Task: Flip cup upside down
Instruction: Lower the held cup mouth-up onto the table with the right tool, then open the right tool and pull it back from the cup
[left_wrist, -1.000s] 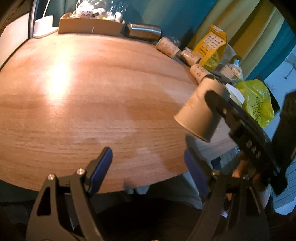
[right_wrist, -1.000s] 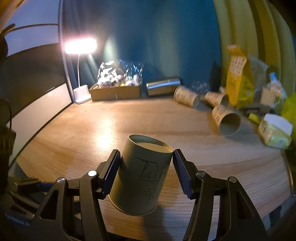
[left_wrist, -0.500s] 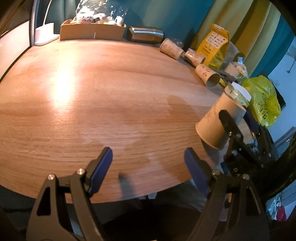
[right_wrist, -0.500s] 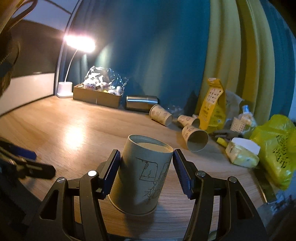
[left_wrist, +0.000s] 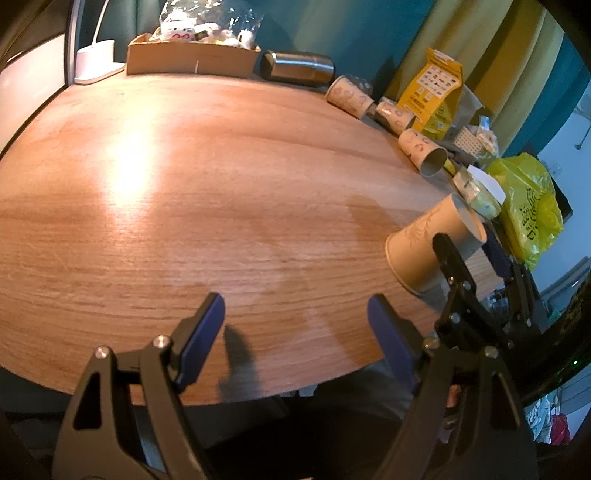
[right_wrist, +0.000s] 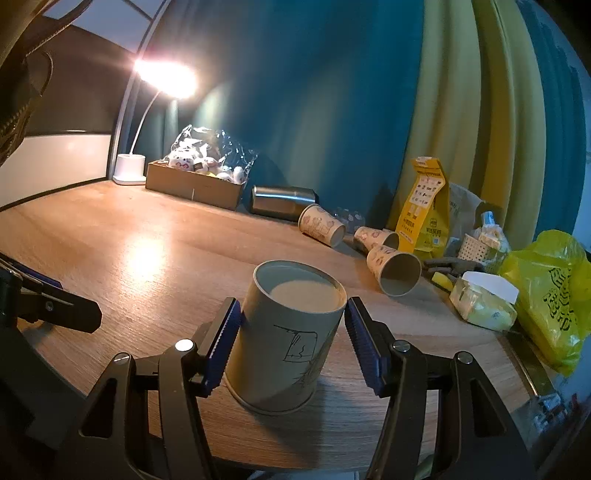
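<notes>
A tan paper cup (right_wrist: 284, 339) with a line drawing stands upside down, rim on the wooden table (right_wrist: 147, 258) near its front edge, base up. My right gripper (right_wrist: 291, 341) has its blue pads at both sides of the cup; the left pad touches it and a thin gap shows at the right pad. In the left wrist view the same cup (left_wrist: 428, 243) sits at the right with the right gripper (left_wrist: 469, 251) around it. My left gripper (left_wrist: 295, 325) is open and empty over the table's front edge.
Three patterned paper cups (right_wrist: 393, 267) lie on their sides at the back right beside a steel tumbler (right_wrist: 280, 201). A cardboard box (right_wrist: 195, 184), a lamp base (right_wrist: 129, 168), a yellow pouch (right_wrist: 424, 210) and a yellow plastic bag (right_wrist: 550, 295) line the back and right.
The right gripper brought the inverted cup down until its rim rests on the table, and its jaws have widened a little. The left gripper stayed open and barely moved.
</notes>
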